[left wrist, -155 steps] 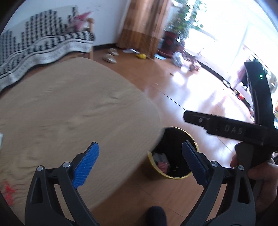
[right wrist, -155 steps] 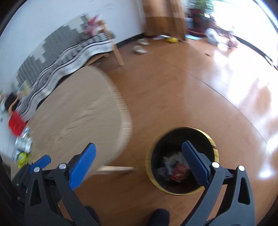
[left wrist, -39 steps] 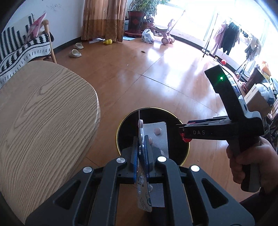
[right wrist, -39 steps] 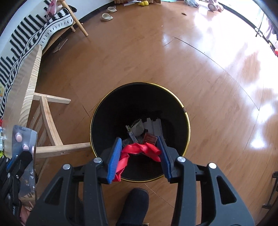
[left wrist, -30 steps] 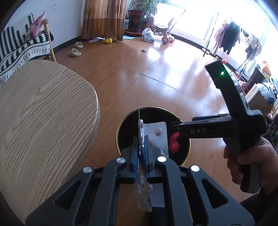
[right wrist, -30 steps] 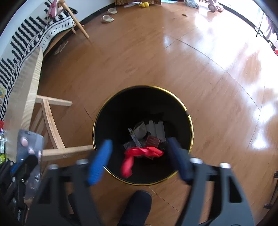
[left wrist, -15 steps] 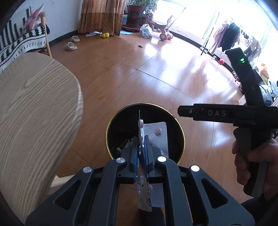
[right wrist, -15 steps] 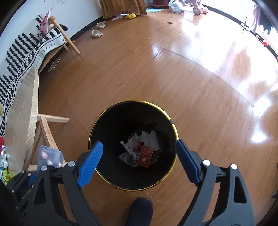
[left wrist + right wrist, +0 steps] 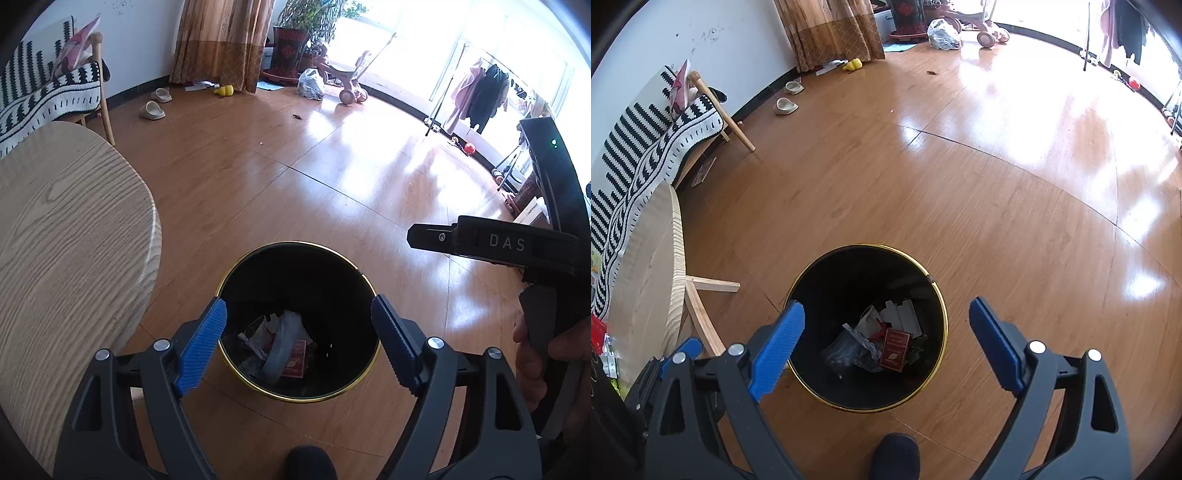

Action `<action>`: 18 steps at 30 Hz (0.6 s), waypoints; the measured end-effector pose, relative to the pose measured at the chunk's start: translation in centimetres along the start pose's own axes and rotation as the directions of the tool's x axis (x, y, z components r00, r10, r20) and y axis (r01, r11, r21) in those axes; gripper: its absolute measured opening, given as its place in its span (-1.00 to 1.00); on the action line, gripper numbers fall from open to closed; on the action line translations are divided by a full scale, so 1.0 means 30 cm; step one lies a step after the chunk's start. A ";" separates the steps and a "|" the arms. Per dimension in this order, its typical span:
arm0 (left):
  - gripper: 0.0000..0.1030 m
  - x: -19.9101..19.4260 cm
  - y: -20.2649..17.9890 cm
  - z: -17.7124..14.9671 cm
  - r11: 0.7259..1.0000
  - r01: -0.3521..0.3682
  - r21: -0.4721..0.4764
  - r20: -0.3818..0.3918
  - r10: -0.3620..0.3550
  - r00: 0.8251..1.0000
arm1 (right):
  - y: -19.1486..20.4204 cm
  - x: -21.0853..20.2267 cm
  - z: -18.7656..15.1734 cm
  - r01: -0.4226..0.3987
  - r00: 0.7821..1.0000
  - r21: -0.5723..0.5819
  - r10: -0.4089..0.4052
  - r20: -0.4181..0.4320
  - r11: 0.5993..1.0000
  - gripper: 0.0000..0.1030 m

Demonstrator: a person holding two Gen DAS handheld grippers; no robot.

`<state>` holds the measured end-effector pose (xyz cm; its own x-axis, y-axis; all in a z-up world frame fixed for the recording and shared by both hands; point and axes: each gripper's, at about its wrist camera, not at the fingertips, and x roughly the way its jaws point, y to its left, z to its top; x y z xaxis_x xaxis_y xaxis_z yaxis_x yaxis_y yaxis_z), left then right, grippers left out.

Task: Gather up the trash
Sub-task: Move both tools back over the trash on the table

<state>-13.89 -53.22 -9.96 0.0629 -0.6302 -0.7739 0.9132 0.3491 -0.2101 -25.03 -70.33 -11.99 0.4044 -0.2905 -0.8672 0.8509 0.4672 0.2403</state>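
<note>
Above the round black waste bin with the gold rim, both grippers hang pointing steeply down at its mouth. The left gripper has its blue-padded fingers spreading wide with nothing between them, and the right gripper is likewise opening, its fingers bare. The trash lies at the bottom of the bin: crumpled clear plastic, scraps of white paper and a small red card packet. The step in hand looks like the drop into the bin, just finishing for both hands. More litter shows at the far left edge of the pale oak-grain round counter in the right wrist view, a red wrapper among it, so the next move probably calls for swinging the open fingers back over that counter and closing on another piece.
</note>
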 end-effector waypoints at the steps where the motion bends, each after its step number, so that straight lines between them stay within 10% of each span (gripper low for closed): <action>1: 0.59 -0.012 0.010 0.001 1.000 -0.003 -0.009 0.002 0.003 1.000 | 0.010 -0.007 0.002 0.000 1.000 0.002 0.000 0.004 1.000 0.70; 12: 0.82 -0.332 0.214 -0.027 0.991 -0.108 -0.079 0.098 0.115 0.988 | 0.388 -0.112 -0.026 -0.108 0.993 -0.163 0.115 0.035 0.981 0.79; 18: 0.84 -0.619 0.494 -0.126 0.942 -0.253 -0.219 0.144 0.287 0.947 | 0.798 -0.111 -0.129 -0.223 0.974 -0.321 0.226 -0.029 0.920 0.80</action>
<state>-3.04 -33.72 -0.96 0.3798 -0.5962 -0.7073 0.7564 0.6403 -0.1335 -7.31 -54.96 -5.03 0.5764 -0.1535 -0.8026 0.5853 0.7630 0.2744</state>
